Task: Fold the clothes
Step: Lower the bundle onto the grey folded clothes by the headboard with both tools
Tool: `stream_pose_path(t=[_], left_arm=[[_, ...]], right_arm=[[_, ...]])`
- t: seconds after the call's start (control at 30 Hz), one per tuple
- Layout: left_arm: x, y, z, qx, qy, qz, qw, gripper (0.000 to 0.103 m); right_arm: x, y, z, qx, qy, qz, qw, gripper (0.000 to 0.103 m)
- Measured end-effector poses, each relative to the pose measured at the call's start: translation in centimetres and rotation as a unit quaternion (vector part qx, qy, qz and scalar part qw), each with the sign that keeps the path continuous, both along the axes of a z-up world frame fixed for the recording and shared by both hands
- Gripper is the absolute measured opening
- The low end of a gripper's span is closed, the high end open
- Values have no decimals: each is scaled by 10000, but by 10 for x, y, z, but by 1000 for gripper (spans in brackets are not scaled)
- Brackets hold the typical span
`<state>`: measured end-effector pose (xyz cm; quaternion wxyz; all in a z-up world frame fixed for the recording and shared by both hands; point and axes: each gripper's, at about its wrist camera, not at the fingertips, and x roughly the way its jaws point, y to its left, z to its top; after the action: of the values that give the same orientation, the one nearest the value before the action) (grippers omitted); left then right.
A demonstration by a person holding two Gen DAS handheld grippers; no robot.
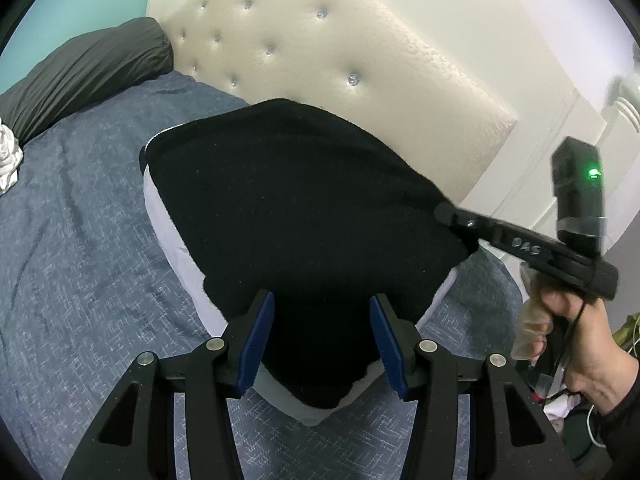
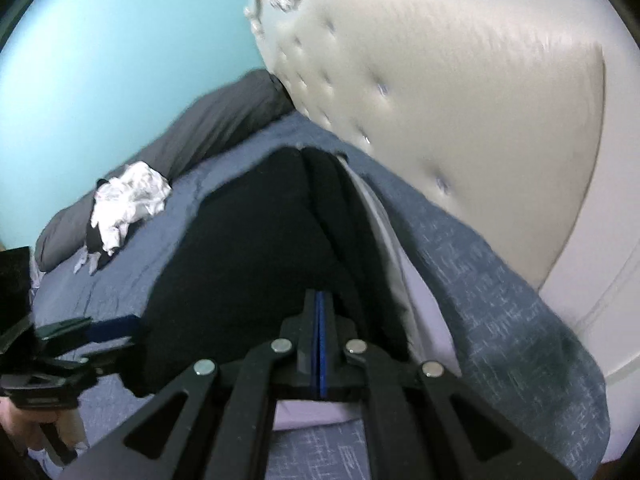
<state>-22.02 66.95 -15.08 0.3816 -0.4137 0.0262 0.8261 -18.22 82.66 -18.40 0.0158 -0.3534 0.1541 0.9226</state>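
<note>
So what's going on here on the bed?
A person is folding a black garment on the blue bedspread, a handheld gripper in each hand. The right gripper is shut on the garment's edge near the headboard. The left gripper has its jaws apart around the near edge, not clearly pinching it.

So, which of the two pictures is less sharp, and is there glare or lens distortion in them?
Right wrist view: motion blur smears the tufted headboard and the blue bedspread. Left wrist view: mostly sharp, only the right tool is slightly blurred, and its green light flares a little. Both views: fisheye bending with dark corners; the black garment shows almost no detail.
</note>
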Motion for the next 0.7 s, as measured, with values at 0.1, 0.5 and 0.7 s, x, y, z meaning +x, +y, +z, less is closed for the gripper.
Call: stream_pose_path(t=[0.1, 0.5, 0.7], left_arm=[[2, 1, -1, -5, 11, -11, 10000, 54], [3, 1, -2, -18, -49, -1, 10000, 54], [3, 2, -3, -46, -75, -15, 10000, 53]], right_arm=[[-1, -2, -15, 3, -102, -16, 9999, 0], [4, -14, -4, 239, 178, -228, 9993, 0], [-4, -8, -27, 116, 10, -249, 9996, 0]])
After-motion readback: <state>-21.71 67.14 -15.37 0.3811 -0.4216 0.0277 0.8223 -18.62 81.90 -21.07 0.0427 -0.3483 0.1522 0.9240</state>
